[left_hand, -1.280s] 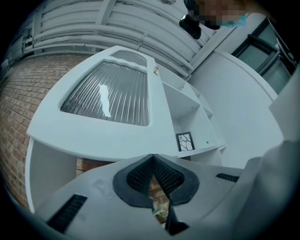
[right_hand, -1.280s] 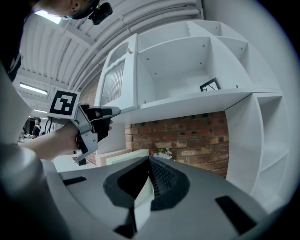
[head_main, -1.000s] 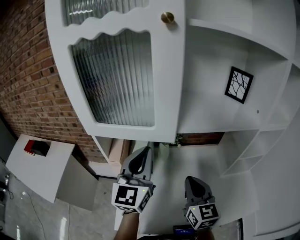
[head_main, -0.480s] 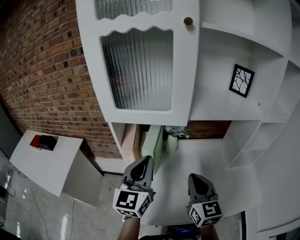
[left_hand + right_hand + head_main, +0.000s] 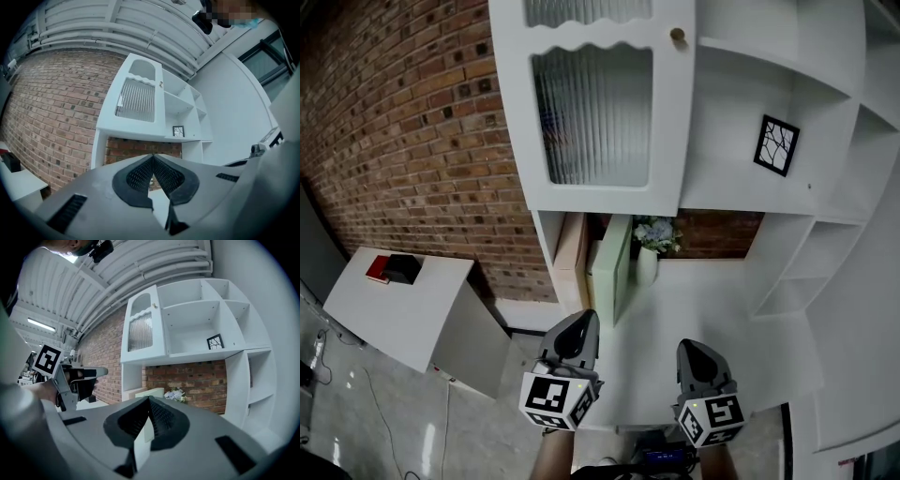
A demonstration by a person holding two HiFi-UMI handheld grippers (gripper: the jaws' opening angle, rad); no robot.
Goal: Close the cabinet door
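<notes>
- Two tongs, both pressed together and empty: left tongs and right tongs hang well below the cabinet door, touching nothing.
- The cabinet door covers the upper left bay of the white shelf unit. It looks flush with the unit's front, but I cannot tell whether its free edge is fully home.
- Step in hand, as I judge it: confirm the closure. If any gap remains, I'd press with shut tips on the painted frame just below the knob, on the side away from the hinges. Slow and square, never on the glass.
- Door make-up: glossy white painted frame with wavy scalloped cut-outs. It holds a vertically ribbed glass pane, and the small round brass knob sits at its upper right corner.
- Right of the door: open white shelves and a small black-framed picture.
- Below the door: a smooth white bench, with pale flowers against the brick.
- Left of the door: a rough red brick wall.
</notes>
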